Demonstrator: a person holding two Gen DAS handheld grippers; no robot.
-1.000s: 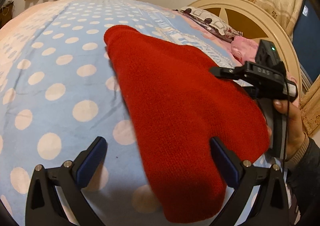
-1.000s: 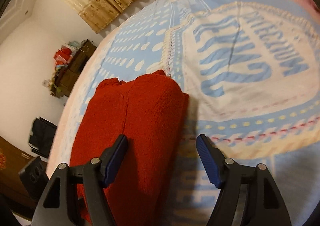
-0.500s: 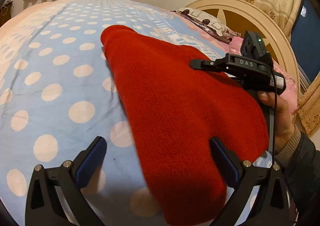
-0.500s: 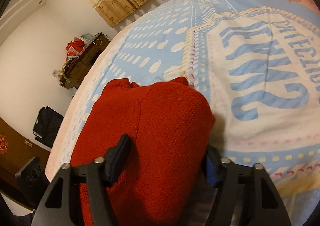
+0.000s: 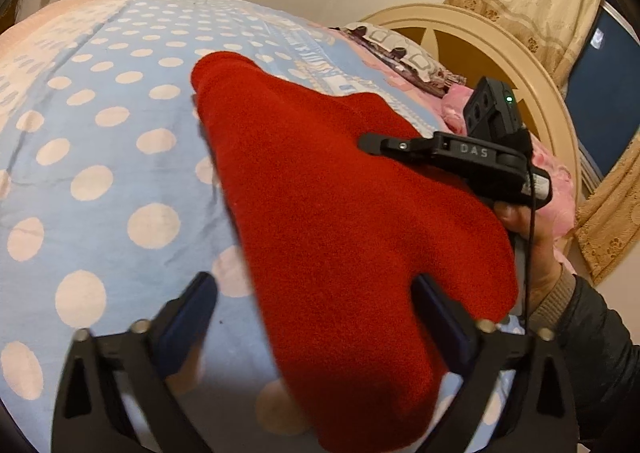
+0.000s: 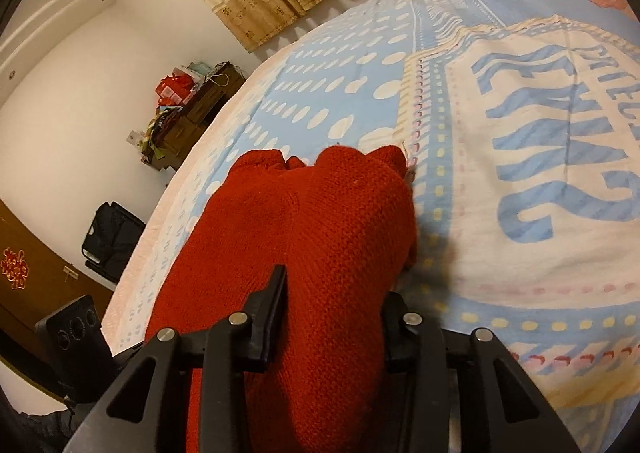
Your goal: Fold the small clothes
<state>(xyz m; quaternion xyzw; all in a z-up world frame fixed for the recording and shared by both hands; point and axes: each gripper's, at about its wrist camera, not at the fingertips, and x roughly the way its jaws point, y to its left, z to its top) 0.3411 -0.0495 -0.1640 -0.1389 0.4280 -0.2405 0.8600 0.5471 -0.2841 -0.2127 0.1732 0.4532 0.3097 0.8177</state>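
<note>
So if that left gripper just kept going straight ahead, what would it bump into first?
Most likely the red knitted garment: its near edge already lies between the open jaws of the left gripper, over the spotted bedspread. Depth is unclear.

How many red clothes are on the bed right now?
1. A red sweater lies folded on the polka-dot bedspread, with the right gripper closed on one edge. Nothing else red shows, though something could be hidden beneath it.

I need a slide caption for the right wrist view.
Right tongs shut on a red knitted garment lying on a blue polka-dot bedspread.
</note>
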